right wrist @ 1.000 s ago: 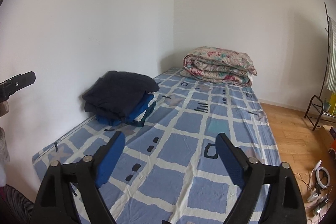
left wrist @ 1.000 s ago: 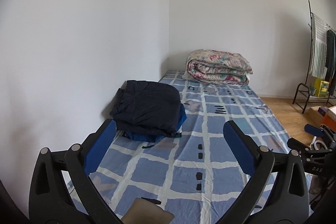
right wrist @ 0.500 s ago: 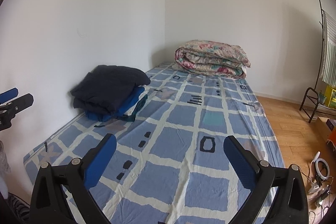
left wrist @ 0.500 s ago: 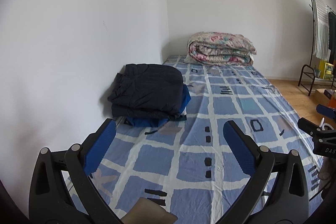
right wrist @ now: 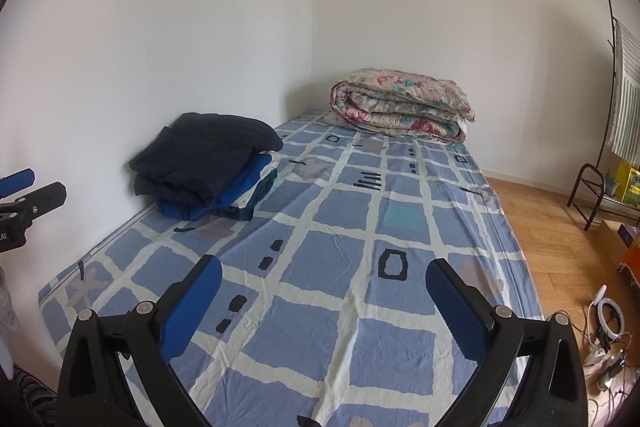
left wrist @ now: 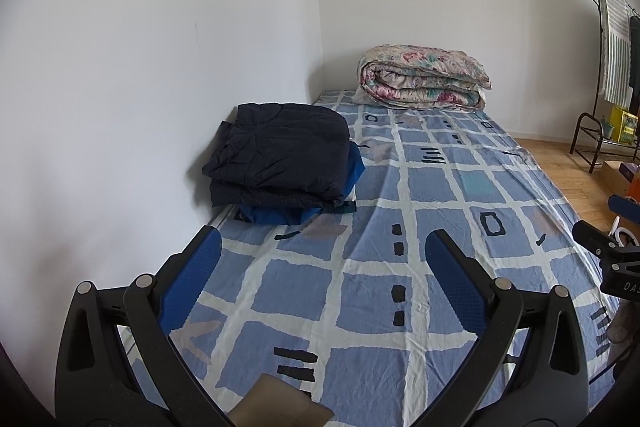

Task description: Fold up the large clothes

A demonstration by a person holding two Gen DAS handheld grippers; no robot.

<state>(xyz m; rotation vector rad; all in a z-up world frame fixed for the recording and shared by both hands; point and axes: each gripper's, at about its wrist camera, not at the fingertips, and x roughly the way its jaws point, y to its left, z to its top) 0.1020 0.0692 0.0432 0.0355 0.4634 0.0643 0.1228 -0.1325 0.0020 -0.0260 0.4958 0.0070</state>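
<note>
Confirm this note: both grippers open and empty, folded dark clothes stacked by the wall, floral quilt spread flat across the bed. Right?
One error: the floral quilt is folded into a bundle at the far end of the bed, as the right wrist view shows. The rest holds.

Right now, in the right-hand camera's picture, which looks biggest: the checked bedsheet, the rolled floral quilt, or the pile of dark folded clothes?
1. Checked bedsheet, by far.
2. and 3. Floral quilt and folded clothes look about alike; the quilt lies farther away, so I won't rank them.
</note>
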